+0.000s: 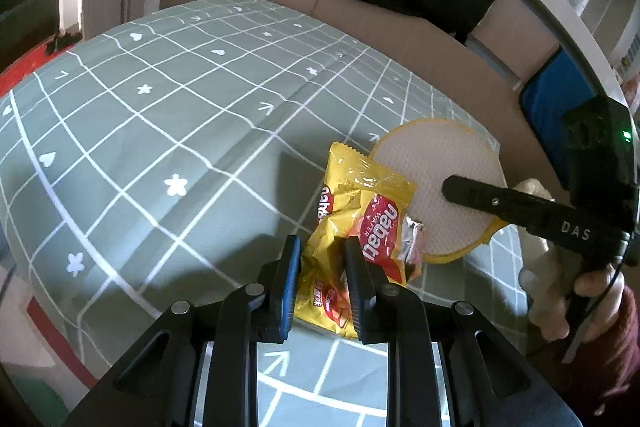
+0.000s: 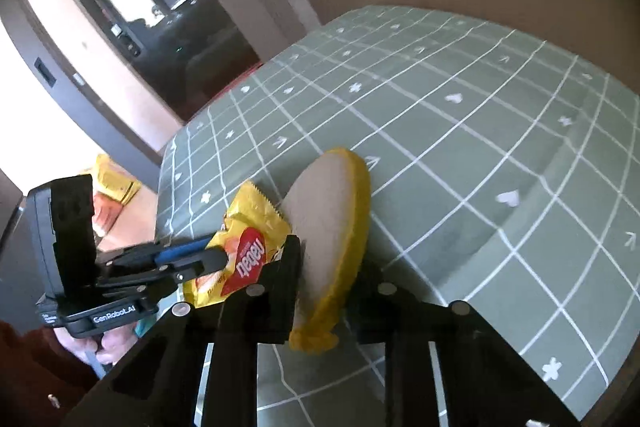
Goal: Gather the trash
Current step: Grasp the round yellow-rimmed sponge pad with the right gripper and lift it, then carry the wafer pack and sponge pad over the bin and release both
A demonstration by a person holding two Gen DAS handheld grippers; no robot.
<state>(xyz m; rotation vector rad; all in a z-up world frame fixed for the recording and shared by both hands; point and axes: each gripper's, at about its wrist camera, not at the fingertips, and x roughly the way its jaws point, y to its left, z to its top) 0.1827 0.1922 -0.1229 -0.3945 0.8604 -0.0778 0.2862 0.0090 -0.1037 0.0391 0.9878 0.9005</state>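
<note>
- Wrapper (image 1: pixel 360 223), a crumpled yellow snack packet with a red "nabati" label, sits low over the green tablecloth (image 1: pixel 160 131) near the table's front edge; the right wrist view shows it too (image 2: pixel 248 251), lifted and creased.
- Its lower part is pinched between the two fingers of the left gripper (image 1: pixel 320 259), whose jaws are closed in on the foil; the blue pad of one finger (image 1: pixel 290 283) presses its left side and the black finger crosses its face.
- A torn silver flap of the packet sticks out on the right, touching the round lid beside it.
- That lid (image 1: pixel 440 187) is a flat white disc with a yellow rim, overlapped at its left edge by the packet.
- From the right wrist view the disc (image 2: pixel 332 239) stands on edge, tilted, and is clamped between the fingers of the right gripper (image 2: pixel 332 267), with the left finger flat against its pale face and the right finger hidden behind the yellow rim.
- In the left wrist view the right gripper (image 1: pixel 480 199) reaches in from the right, one black finger lying across the white face of the disc.
- The cloth carries a white grid with small hearts, flowers and arrows.
- Behind the table stands a brown cardboard box (image 1: pixel 400 23), open at the top.
- On the floor to the left, past the table, lies another yellow package (image 2: pixel 114 179), blurred.
</note>
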